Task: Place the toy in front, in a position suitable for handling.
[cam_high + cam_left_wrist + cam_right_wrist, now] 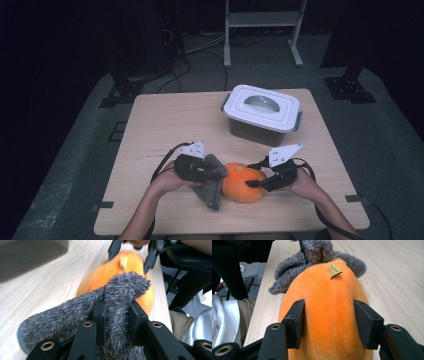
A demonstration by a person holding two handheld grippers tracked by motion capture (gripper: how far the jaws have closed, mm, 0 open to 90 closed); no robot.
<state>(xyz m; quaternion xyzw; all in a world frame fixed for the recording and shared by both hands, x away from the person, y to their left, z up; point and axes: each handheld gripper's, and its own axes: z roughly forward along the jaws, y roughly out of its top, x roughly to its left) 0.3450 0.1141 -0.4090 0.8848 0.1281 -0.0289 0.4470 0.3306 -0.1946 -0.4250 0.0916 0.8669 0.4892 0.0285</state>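
In the high view both forearms enter from the bottom edge and angle inward toward the lower centre of the frame, where the two claws face each other across an orange plush pumpkin (243, 182) lying on the counter (165, 120). The left claw (209, 172) sits just left of centre, held level with its grey plate on top, and its jaws are clamped tight on a fold of grey fuzzy cloth (212, 185); in the left gripper view the cloth (120, 302) bulges up between the two black jaws and drapes toward the lower left, its tip pressed against the pumpkin (100, 281). The right claw (256, 183) comes in from the right of centre, also roughly level; in the right gripper view its jaws stand about halfway apart with their pads against either flank of the pumpkin (329, 315), gripping it. A small yellowish tag (334, 270) stands on the pumpkin's top; its print is too small to read. The left gripper view is blurred toward its top, where the right claw (130, 255) is cut off by the frame edge. A white lidded box (261, 112) stands in the upper right part of the counter, well apart from the hands.
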